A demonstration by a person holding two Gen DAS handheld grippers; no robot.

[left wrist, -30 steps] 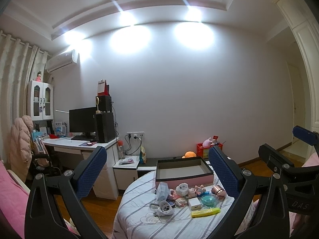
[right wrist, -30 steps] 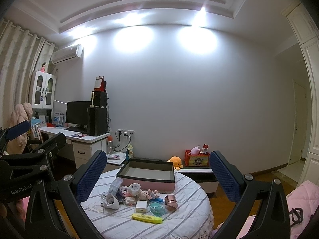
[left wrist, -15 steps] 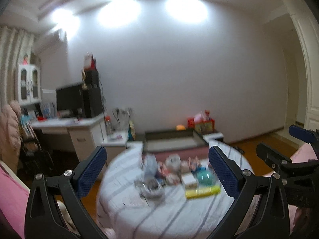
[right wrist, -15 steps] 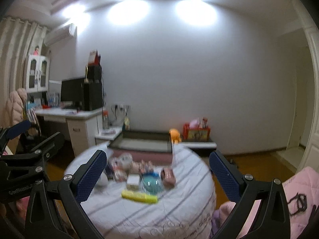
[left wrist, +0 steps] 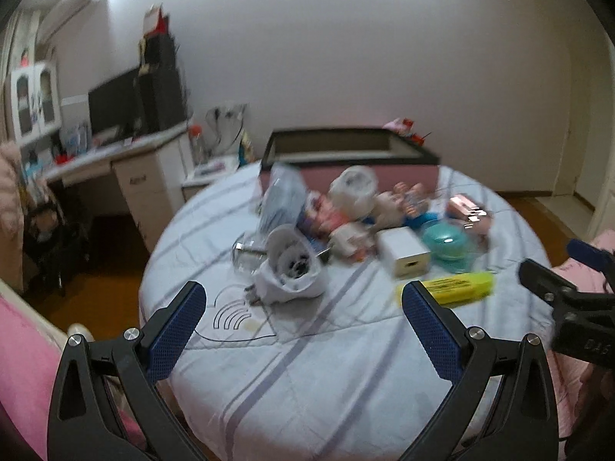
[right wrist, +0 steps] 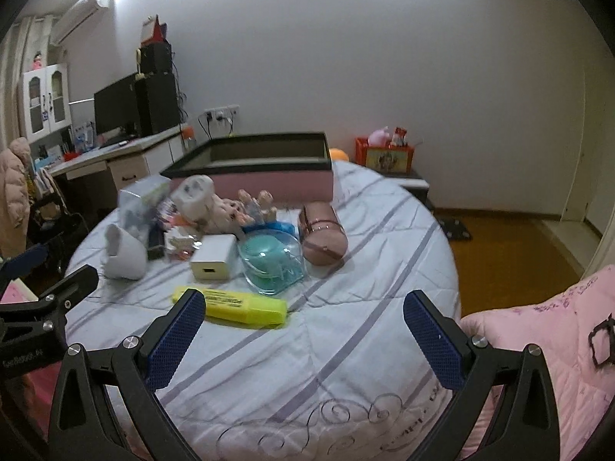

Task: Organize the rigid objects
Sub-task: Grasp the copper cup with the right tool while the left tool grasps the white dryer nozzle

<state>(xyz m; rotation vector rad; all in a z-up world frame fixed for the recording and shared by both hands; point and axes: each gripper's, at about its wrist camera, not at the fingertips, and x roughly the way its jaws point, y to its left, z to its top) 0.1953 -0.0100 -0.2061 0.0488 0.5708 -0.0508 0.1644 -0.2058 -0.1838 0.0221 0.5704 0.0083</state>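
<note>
A: What moved?
B: You've tipped both grippers down; the round table (right wrist: pixel 346 345) fills the views.
A: Jaws?
B: Left gripper (left wrist: pixel 303 326) and right gripper (right wrist: pixel 303 330) gape, empty. The clutter (right wrist: pixel 215 226) sits mid-table, before the far-edge box (right wrist: pixel 253 169); sorting hasn't started.

Home bedroom: desk (right wrist: pixel 115 155), monitor (right wrist: pixel 115 109), toy-strewn quilt (right wrist: pixel 346 330).

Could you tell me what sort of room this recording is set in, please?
Most likely a home bedroom or study: a desk with a monitor, a wall air conditioner, and pink bedding beside the round table.
</note>
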